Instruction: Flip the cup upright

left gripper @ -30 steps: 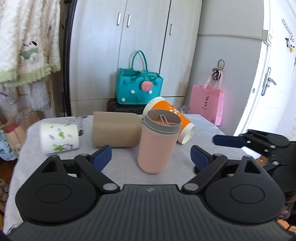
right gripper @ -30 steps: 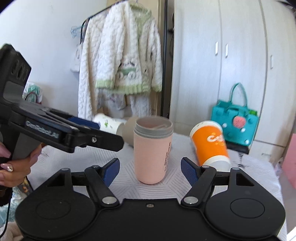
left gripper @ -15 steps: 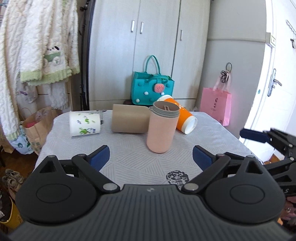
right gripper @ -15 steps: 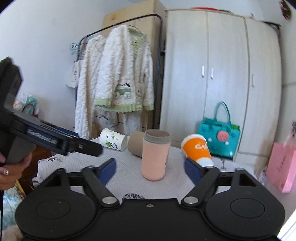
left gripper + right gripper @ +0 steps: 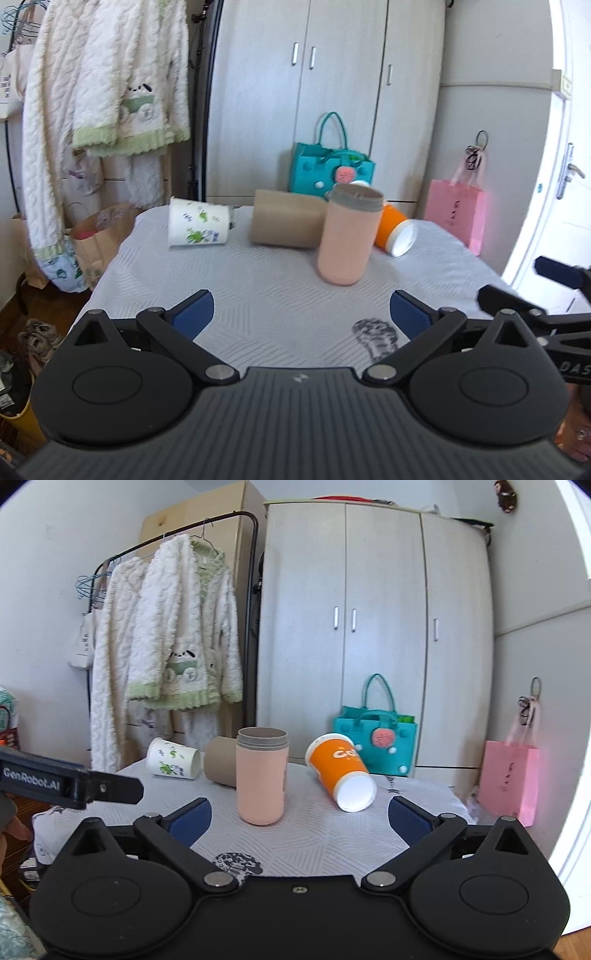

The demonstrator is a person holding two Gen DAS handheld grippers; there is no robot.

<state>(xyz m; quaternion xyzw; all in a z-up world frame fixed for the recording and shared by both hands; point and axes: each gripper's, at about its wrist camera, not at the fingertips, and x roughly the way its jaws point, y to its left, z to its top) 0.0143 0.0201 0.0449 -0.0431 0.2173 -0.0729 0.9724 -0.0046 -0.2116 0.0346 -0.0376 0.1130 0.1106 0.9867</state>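
On the table (image 5: 258,295) the pink cup (image 5: 347,236) stands upright mid-table, the tan cup (image 5: 286,218), orange cup (image 5: 340,771) and white cup (image 5: 197,226) lying behind it, with the left gripper (image 5: 301,312) and right gripper (image 5: 299,818) both wide and empty, near it.

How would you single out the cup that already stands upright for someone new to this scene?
Start at the white-clothed table before the wardrobe. Four cups sit there; the pink cup with the grey rim stands nearest the grippers, the only one upright while its neighbours lie on their sides.
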